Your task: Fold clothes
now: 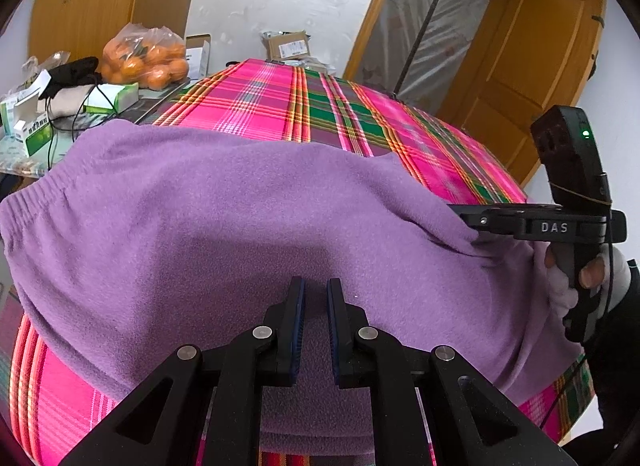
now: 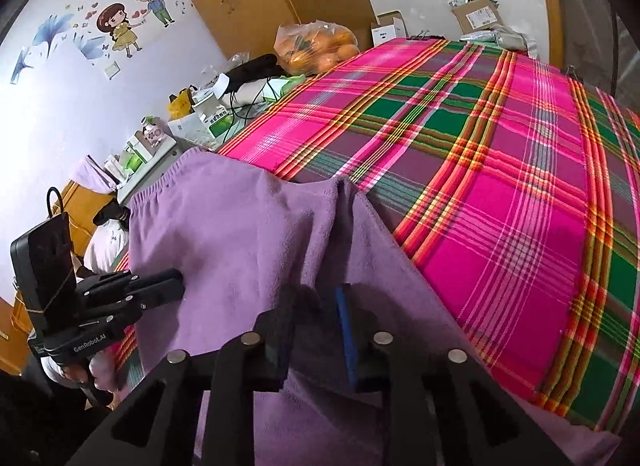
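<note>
A purple fleece garment (image 1: 240, 217) with an elastic waistband at its left end lies across the pink and green plaid cloth (image 1: 320, 105). My left gripper (image 1: 316, 286) sits on its near edge, jaws nearly together with fleece pinched in the narrow gap. In the right wrist view it shows at the garment's left edge (image 2: 180, 286). My right gripper (image 2: 320, 294) is shut on a raised fold of the garment (image 2: 240, 234); fleece drapes over its left finger and a ridge runs away from it. In the left wrist view, wrinkles pull toward its tip (image 1: 468, 225). A hand (image 1: 592, 274) holds its handle.
Along the left edge stand a bag of oranges (image 1: 148, 57), green and white boxes (image 1: 32, 125), cables and a black cloth. A cardboard parcel (image 1: 290, 45) sits at the far end. A wooden door (image 1: 532, 65) is to the right. Bare plaid cloth (image 2: 500, 185) stretches beyond the garment.
</note>
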